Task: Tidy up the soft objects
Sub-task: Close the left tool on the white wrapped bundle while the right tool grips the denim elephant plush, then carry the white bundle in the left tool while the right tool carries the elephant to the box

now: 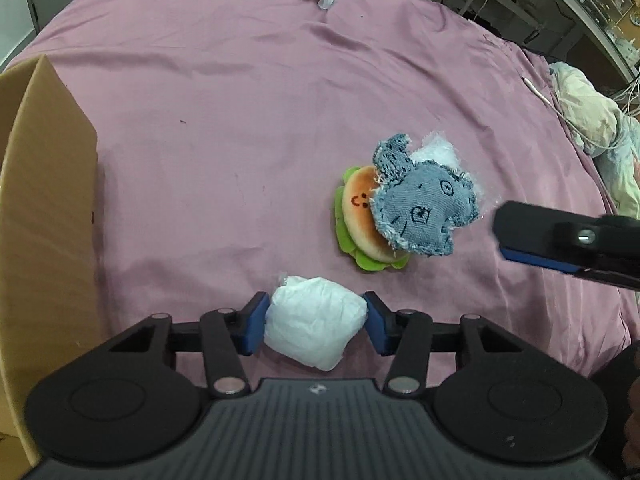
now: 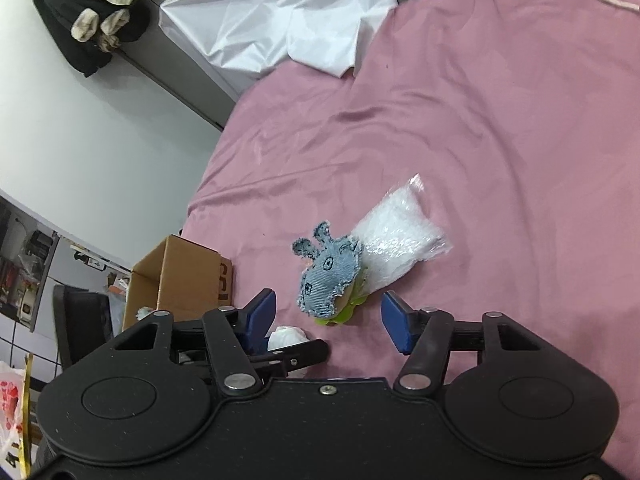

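Observation:
My left gripper (image 1: 315, 322) is shut on a white soft bundle (image 1: 314, 330), held just above the pink sheet (image 1: 200, 120). Beyond it lies a plush burger (image 1: 360, 220) with a blue denim animal toy (image 1: 424, 208) on top and a clear plastic bag (image 1: 438, 152) behind. My right gripper (image 2: 328, 316) is open and empty, just short of the denim toy (image 2: 326, 276), the burger (image 2: 344, 314) and the bag (image 2: 394, 244). It also shows in the left wrist view (image 1: 532, 236) at the right. The white bundle (image 2: 286, 338) peeks out by the left finger.
An open cardboard box (image 1: 44, 220) stands at the left on the sheet; it also shows in the right wrist view (image 2: 176, 280). A white cloth (image 2: 280, 16) lies at the bed's far edge. A pale quilt (image 1: 592, 120) lies at the right.

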A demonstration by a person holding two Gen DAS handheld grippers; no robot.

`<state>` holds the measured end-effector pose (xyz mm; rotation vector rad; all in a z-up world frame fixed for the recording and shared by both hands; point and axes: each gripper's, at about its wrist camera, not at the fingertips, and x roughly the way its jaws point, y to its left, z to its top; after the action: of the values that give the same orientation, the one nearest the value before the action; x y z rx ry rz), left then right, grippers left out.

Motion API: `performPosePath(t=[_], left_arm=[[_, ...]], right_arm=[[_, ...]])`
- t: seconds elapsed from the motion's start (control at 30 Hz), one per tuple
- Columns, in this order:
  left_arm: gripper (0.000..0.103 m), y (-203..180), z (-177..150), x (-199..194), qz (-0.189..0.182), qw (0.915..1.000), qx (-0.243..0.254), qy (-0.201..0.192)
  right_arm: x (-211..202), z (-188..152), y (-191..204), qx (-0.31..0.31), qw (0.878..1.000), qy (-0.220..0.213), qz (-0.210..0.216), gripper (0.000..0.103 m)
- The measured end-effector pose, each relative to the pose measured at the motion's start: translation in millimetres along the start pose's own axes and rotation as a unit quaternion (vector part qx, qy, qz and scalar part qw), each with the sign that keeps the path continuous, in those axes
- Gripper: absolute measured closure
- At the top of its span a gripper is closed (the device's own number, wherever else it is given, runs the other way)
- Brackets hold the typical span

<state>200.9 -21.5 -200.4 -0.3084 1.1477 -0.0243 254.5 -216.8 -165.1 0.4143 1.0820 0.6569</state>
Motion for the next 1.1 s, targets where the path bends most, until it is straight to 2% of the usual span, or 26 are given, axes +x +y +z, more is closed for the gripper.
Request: performPosePath(t=[0.3, 0.47, 0.53, 0.57, 0.6, 0.77, 1.1], left_arm=[[0.054, 9, 6, -3, -0.022, 0.9985, -0.047, -0.018], [0.054, 7, 6, -3, -0.026, 0.9980, -0.053, -0.022], [0.054, 8, 6, -3, -0.027, 0.9978, -0.056, -0.024], [0.054, 9, 6, -4, -0.028, 0.9976, -0.058, -0.024], [0.054, 9, 6, -5, -0.029, 0.9974, -0.061, -0.025], [0.054, 11, 6, -17, -0.035, 0.9967, -0.061, -0.041], [0.054, 12, 7, -53, -0.045, 0.9938, -0.053, -0.086]], right_arm=[[25, 2, -3, 0.040, 0.999, 0.015, 0.006, 0.045], [37, 6, -8, 0.079, 0.997, 0.019, 0.017, 0.045], [44, 6, -11, 0.094, 0.995, 0.026, 0.020, 0.059], [45, 6, -12, 0.100, 0.994, 0.030, 0.027, 0.074], [44, 5, -12, 0.102, 0.994, 0.029, 0.032, 0.082], [28, -2, -8, 0.083, 0.996, 0.016, 0.034, 0.090], [-5, -4, 9, 0.049, 0.998, -0.017, 0.031, 0.091]])
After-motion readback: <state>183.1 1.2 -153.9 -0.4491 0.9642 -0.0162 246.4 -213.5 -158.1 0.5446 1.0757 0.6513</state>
